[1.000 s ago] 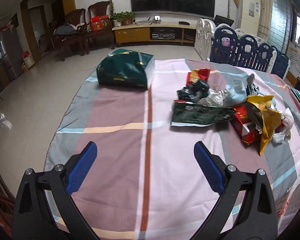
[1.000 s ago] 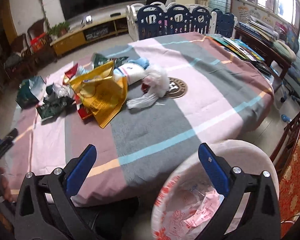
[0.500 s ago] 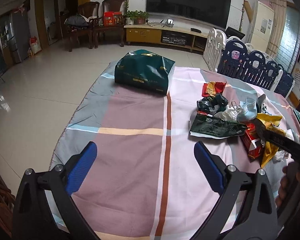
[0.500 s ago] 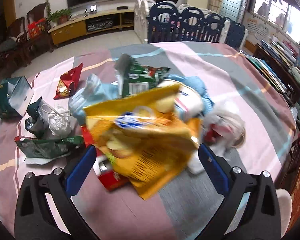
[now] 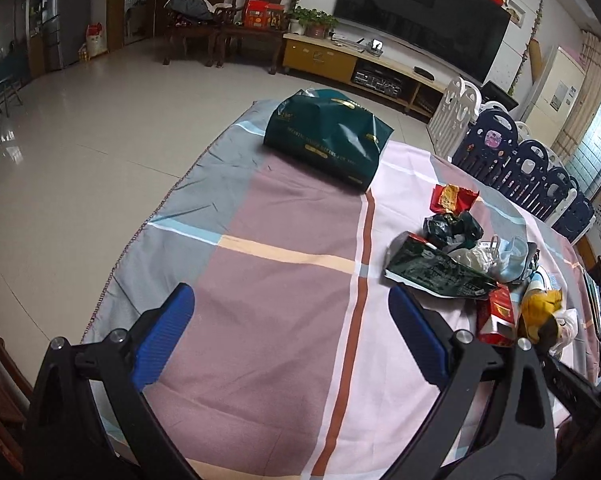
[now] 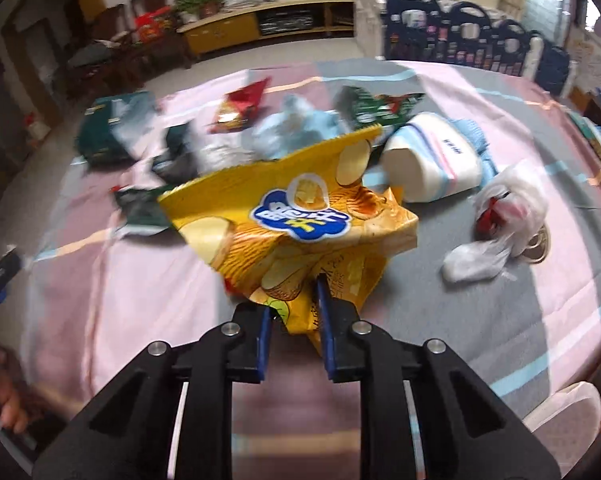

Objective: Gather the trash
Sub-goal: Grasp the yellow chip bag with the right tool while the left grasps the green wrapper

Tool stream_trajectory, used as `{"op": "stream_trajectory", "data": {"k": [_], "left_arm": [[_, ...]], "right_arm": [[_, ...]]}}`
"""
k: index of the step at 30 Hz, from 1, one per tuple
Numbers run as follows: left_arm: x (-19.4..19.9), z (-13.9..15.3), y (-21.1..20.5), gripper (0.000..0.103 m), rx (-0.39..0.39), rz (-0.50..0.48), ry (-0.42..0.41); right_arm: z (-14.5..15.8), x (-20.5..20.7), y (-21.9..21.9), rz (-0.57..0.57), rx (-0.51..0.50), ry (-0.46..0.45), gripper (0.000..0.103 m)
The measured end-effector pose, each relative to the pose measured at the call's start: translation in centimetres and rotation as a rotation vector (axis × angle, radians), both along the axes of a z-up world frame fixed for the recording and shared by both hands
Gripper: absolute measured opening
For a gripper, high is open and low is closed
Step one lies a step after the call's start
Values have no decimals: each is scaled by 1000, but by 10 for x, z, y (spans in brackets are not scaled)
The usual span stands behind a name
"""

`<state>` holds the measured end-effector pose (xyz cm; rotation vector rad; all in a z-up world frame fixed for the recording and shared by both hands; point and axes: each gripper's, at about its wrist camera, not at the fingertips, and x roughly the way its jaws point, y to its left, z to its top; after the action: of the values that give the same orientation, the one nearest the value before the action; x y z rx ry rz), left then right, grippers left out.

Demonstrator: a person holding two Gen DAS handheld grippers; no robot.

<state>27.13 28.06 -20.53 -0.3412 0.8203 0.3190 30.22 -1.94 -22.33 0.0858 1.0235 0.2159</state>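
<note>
Yellow and crinkled, the chip bag [image 6: 300,224] sits at the centre of the right wrist view, its lower corner pinched between the blue pads of the right claw [image 6: 294,312]. That claw's jaws have just been closing, and the foil is bunched between them. The bag lies on the checked cloth of the surface [image 6: 520,312], in front of the other litter: a white tub [image 6: 432,160] at 1 o'clock from it, a knotted white plastic bag [image 6: 500,220] at 3 o'clock, and a red wrapper [image 6: 240,108] at 11 o'clock (motion blur softens the far pieces). In the left wrist view the left claw [image 5: 292,344] is spread wide over bare cloth, holding nothing. A dark green package [image 5: 328,136] lies at 12 o'clock from it, and a flat green wrapper [image 5: 432,272] at 2 o'clock.
</note>
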Motion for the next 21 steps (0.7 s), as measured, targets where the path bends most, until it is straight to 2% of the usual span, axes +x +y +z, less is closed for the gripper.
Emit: {"op": "stream_trajectory", "data": {"k": [2, 4, 5, 6, 9, 13, 16, 17, 18, 21], "left_arm": [[1, -1, -3, 97, -2, -7, 5], [2, -2, -7, 97, 4, -15, 12], [2, -3, -8, 97, 8, -17, 15], [3, -3, -9, 97, 11, -19, 19], [4, -5, -9, 97, 9, -17, 29], [6, -8, -12, 97, -17, -29, 37], [8, -9, -19, 97, 1, -52, 46], [9, -9, -22, 97, 9, -61, 46], [9, -9, -23, 97, 15, -65, 46], [14, -9, -27, 97, 12, -80, 43]], "right_arm": [[5, -16, 9, 101, 39, 6, 23], [6, -27, 19, 165, 3, 10, 50], [7, -31, 21, 170, -3, 1, 71], [12, -36, 20, 178, 25, -16, 77], [21, -45, 8, 194, 169, -3, 78], [34, -46, -18, 81, 220, -73, 78], [40, -33, -37, -26, 173, -130, 83], [38, -26, -40, -50, 148, -135, 92], [35, -17, -41, -77, 112, -140, 95], [20, 9, -35, -67, 54, -103, 95]]}}
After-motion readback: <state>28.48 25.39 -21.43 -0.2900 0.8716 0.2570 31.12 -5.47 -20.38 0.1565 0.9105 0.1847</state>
